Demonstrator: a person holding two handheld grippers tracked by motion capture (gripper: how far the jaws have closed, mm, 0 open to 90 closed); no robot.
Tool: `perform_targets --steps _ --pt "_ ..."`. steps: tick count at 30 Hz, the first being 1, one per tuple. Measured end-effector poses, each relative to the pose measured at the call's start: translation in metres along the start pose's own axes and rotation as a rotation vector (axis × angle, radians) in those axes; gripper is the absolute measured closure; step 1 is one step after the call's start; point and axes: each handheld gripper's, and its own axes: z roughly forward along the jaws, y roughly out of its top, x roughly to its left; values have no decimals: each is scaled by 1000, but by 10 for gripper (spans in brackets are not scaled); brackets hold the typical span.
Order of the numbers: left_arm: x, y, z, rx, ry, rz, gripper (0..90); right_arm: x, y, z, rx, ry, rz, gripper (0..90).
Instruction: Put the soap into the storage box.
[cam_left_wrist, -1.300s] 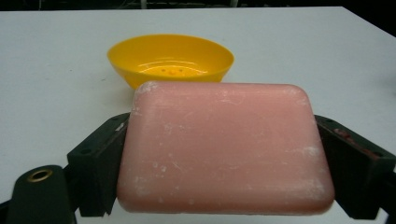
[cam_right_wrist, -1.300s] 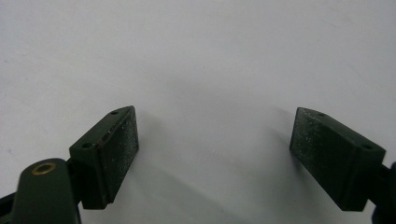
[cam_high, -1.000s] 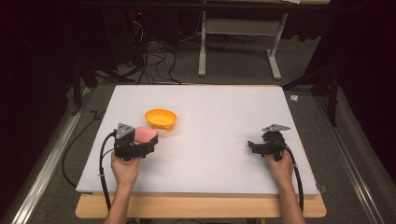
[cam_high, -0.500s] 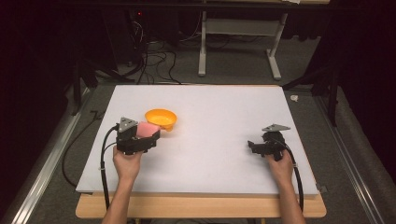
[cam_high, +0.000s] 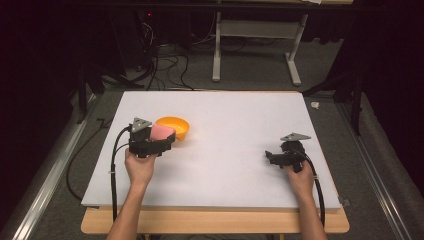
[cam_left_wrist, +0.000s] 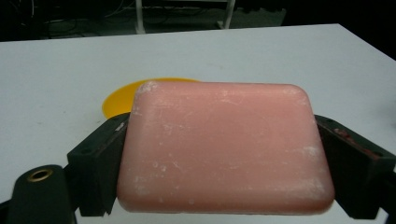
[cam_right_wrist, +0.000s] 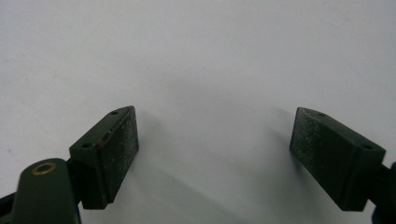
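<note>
— So, what is the left gripper (cam_high: 161, 137) carrying?

— A pink bar of soap (cam_left_wrist: 224, 147). Both black jaws press against its short ends, and in the left gripper view the bar sits flat between them, scuffed with pale marks.

— Where is that over the table?

— In the high view the soap (cam_high: 160, 131) is held at the near left edge of the orange bowl (cam_high: 176, 127), on the left part of the white table (cam_high: 235, 120). From the left gripper view, the bowl's rim (cam_left_wrist: 122, 93) peeks out just behind the bar. Whether the bar touches the bowl, I cannot tell.

— And the right gripper (cam_high: 272, 157)?

— It is low over the right part of the table, well apart from the bowl. Its jaws stand wide with nothing between them, just bare white surface (cam_right_wrist: 210, 70) in the right gripper view.

— The hands?

— The left hand (cam_high: 140, 167) grips its tool from behind; the right hand (cam_high: 301, 176) does likewise.
</note>
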Motion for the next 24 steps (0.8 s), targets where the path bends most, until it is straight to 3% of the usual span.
perform_targets --steps 11,24 --pt "-2 11 9 18 -17 12 140 0 0 0 0 -1 -1 160" --pt "-2 21 26 48 -5 31 140 0 0 0 0 -1 1 160"
